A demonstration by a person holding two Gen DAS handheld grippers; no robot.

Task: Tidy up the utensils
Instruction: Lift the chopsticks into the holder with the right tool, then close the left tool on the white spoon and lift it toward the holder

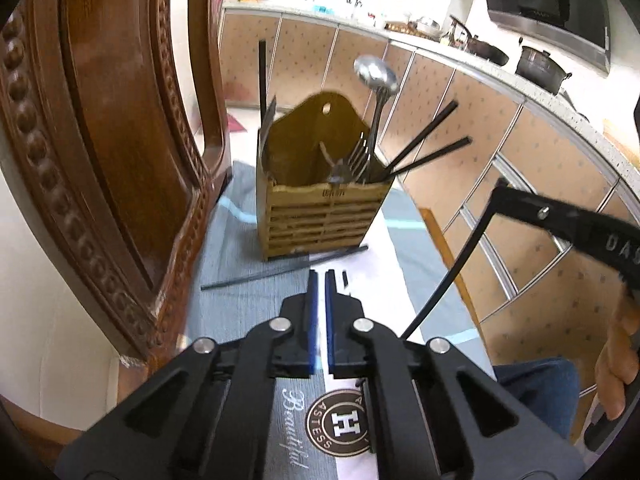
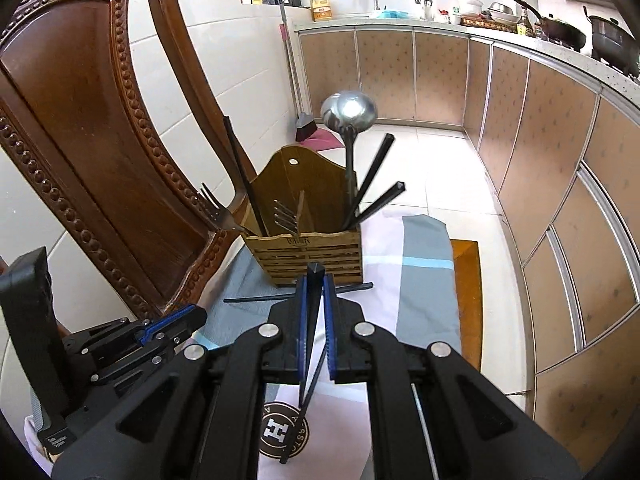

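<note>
A wooden slatted utensil holder [image 1: 326, 216] stands on a grey and white cloth; it also shows in the right wrist view [image 2: 310, 258]. It holds a steel ladle [image 2: 349, 114], forks [image 2: 286, 214] and black chopsticks [image 2: 378, 166]. More black chopsticks [image 1: 280, 270] lie on the cloth in front of the holder. My right gripper [image 2: 315, 280] is shut on a black chopstick [image 2: 311, 344], held above the cloth just short of the holder. That chopstick shows in the left wrist view [image 1: 452, 276]. My left gripper [image 1: 319, 276] is shut and empty, low over the cloth.
A carved wooden chair back [image 2: 92, 140] stands close on the left of the holder. Kitchen cabinets [image 2: 560, 184] and a counter with pots [image 2: 608, 40] run along the right. A broom [image 2: 305, 124] leans at the far wall.
</note>
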